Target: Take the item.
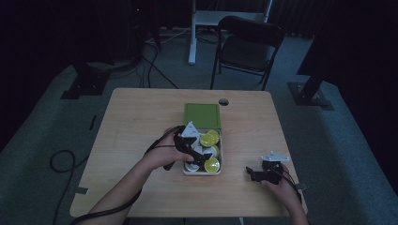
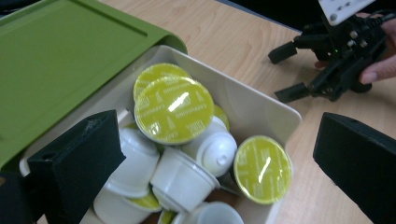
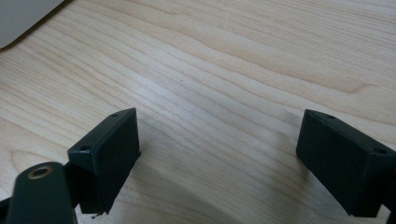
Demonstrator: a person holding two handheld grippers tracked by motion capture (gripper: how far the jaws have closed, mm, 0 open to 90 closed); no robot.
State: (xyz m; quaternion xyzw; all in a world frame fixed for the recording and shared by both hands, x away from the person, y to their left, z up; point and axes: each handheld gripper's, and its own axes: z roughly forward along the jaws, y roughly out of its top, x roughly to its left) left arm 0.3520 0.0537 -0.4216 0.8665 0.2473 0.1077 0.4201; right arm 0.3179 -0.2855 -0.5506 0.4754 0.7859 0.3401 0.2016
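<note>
A white box [image 1: 221,154] with a green lid [image 1: 202,115] slid back sits mid-table, holding several white coffee capsules with yellow-green foil tops [image 1: 210,138]. My left gripper [image 1: 201,159] hangs open just above the capsules. In the left gripper view its jaws stand wide apart around the pile [image 2: 219,158], one foil-topped capsule [image 2: 173,110] lying on top and another [image 2: 262,169] by the box wall [image 2: 261,105]. Nothing is gripped. My right gripper [image 1: 249,174] rests open near the table's front right, its jaws [image 3: 217,158] over bare wood.
The wooden table [image 1: 141,122] has a cable hole [image 1: 223,101] behind the box. The right gripper [image 2: 322,65] lies close to the box's right side. A folding chair [image 1: 248,47] stands beyond the table. A corner of the box [image 3: 18,18] is visible ahead of the right gripper.
</note>
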